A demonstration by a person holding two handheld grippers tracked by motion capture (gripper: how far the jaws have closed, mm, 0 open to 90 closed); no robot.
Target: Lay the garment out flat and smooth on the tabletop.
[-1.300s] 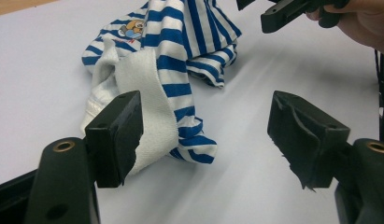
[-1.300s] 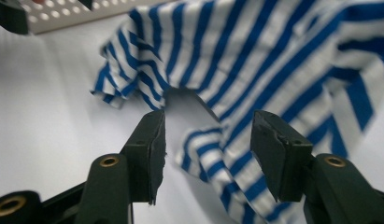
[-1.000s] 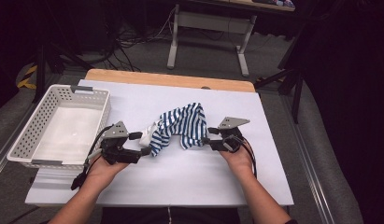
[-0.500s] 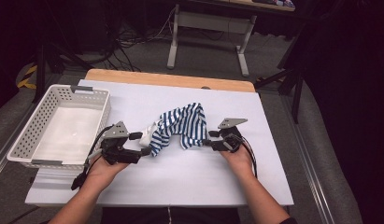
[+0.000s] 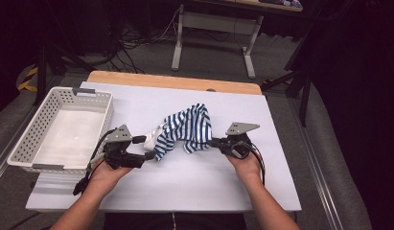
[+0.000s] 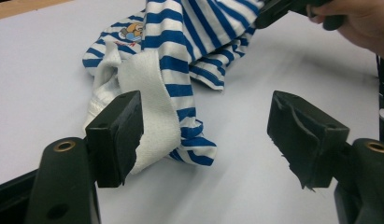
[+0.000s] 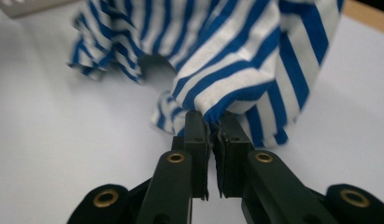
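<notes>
A blue-and-white striped garment [image 5: 185,129] lies bunched on the white table [image 5: 194,182], its right part lifted. My right gripper [image 5: 215,142] is shut on the garment's right edge [image 7: 217,109], which bunches between the two jaws. My left gripper [image 5: 149,147] stands open at the garment's left end. In the left gripper view the garment's white ribbed band [image 6: 154,107] rests against the left jaw, and the right jaw stands apart over bare table. The garment [image 6: 189,42] has a small cartoon print near its top.
A white perforated basket [image 5: 27,143] sits at the table's left edge, with nothing in it. A wooden strip [image 5: 175,81] runs along the table's far edge. Beyond it are table legs and cables on the floor.
The two hands and the garment have barely moved. The right gripper stays shut on the fabric and the left stays open.
</notes>
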